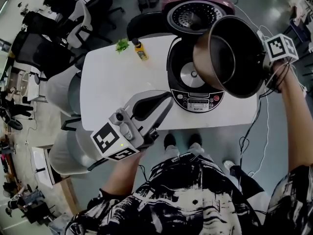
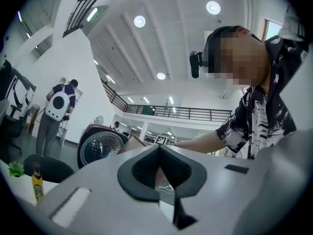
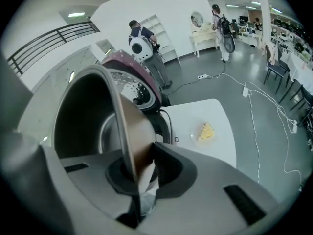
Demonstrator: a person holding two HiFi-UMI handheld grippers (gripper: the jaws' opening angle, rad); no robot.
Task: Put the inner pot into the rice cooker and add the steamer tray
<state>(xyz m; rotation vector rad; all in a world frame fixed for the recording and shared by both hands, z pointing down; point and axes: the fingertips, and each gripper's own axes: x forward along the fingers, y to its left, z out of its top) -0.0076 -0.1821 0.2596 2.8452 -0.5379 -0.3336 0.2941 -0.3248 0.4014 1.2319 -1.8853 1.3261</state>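
Note:
The rice cooker (image 1: 196, 84) stands open on the white table (image 1: 112, 82), its maroon lid (image 1: 194, 12) tipped back and the heating plate bare inside. The dark inner pot (image 1: 230, 55) hangs tilted in the air above the cooker's right side. My right gripper (image 1: 263, 58) is shut on the pot's rim; in the right gripper view the thin rim (image 3: 124, 131) runs between the pads of the right gripper (image 3: 137, 166). My left gripper (image 1: 164, 102) hovers over the table's near edge, left of the cooker, shut on nothing; the left gripper (image 2: 157, 173) points level. I see no steamer tray.
A small yellow bottle (image 1: 141, 51) and a green sprig (image 1: 122, 45) sit on the table's far side. Black office chairs (image 1: 58, 28) stand beyond the table at left. Cables (image 1: 264, 131) trail over the floor at right. Other people (image 3: 142, 45) stand far off.

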